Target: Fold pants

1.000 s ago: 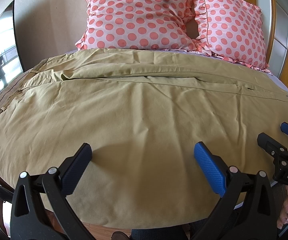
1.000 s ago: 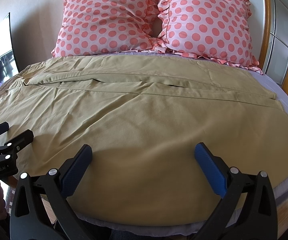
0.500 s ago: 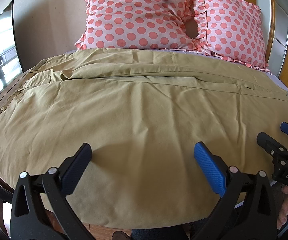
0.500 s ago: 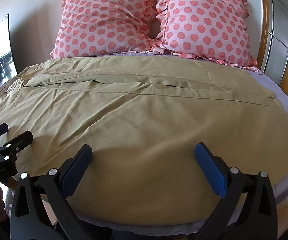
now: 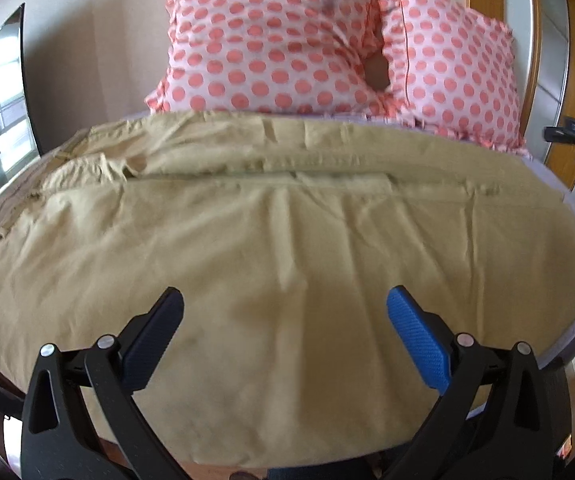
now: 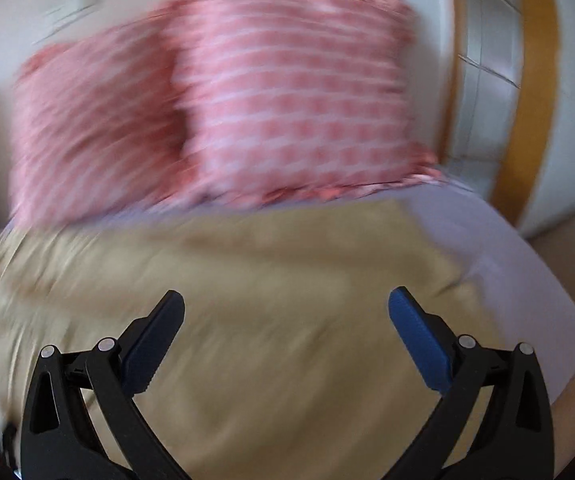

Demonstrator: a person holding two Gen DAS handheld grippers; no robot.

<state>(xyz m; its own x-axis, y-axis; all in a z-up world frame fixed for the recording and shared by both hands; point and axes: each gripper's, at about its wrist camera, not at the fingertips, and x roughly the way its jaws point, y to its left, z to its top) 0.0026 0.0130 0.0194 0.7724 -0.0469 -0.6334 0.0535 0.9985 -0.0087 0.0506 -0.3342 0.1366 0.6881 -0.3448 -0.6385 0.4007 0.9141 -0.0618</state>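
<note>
The left gripper and right gripper look alike: glossy black plastic clamp arms with silver rivets at seven and five o'clock, tipped by ribbed blue rubber pads.

The view is blurred. The right claw, jaws spread wide, hangs over tan pants filling the lower frame; pink pillows sit above, lilac sheet at right.

Two pink pillows with coral dots are leaning side by side at the head of a bed with a pale lilac sheet, with a wooden frame standing to the right.
</note>
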